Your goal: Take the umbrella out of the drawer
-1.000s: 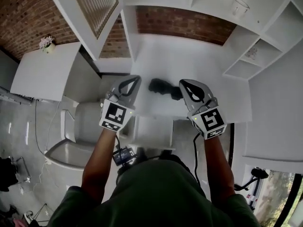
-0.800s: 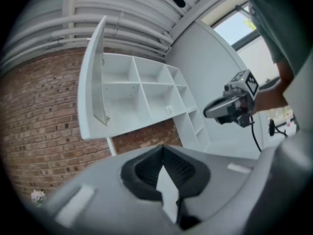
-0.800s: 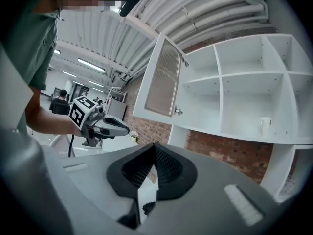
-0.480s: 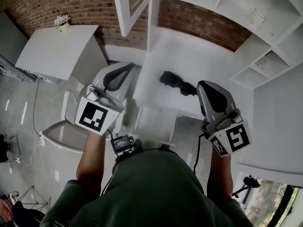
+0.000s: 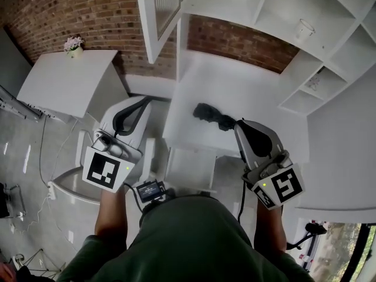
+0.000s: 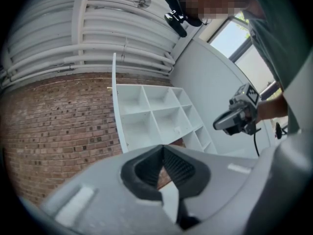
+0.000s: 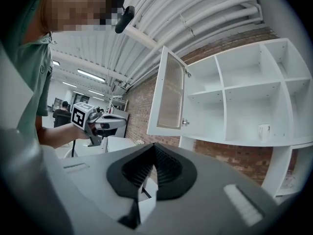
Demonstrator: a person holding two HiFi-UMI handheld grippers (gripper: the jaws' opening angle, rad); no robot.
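Note:
The black folded umbrella (image 5: 212, 117) lies on the white desk top (image 5: 235, 87), with nothing holding it. Below the desk's front edge the white drawer (image 5: 191, 167) juts toward me. My left gripper (image 5: 147, 100) hangs left of the desk over a white chair, shut and empty. My right gripper (image 5: 238, 123) is just right of the umbrella's near end, also shut and empty. In the left gripper view the jaws (image 6: 163, 149) meet with nothing between them, and the right gripper (image 6: 238, 118) shows beyond. In the right gripper view the shut jaws (image 7: 154, 146) face the shelves, and the left gripper (image 7: 96, 122) shows at the left.
A white chair (image 5: 108, 140) stands left of the desk. A white side table (image 5: 61, 81) with a small flower pot (image 5: 73, 43) is at the far left. White shelves (image 5: 305, 51) hold a cup (image 5: 304, 28). An open cabinet door (image 5: 160, 10) hangs above the brick wall (image 5: 88, 10).
Both grippers have drawn back from the desk toward me and risen. The left one swung out left over the chair. The umbrella has stayed on the desk.

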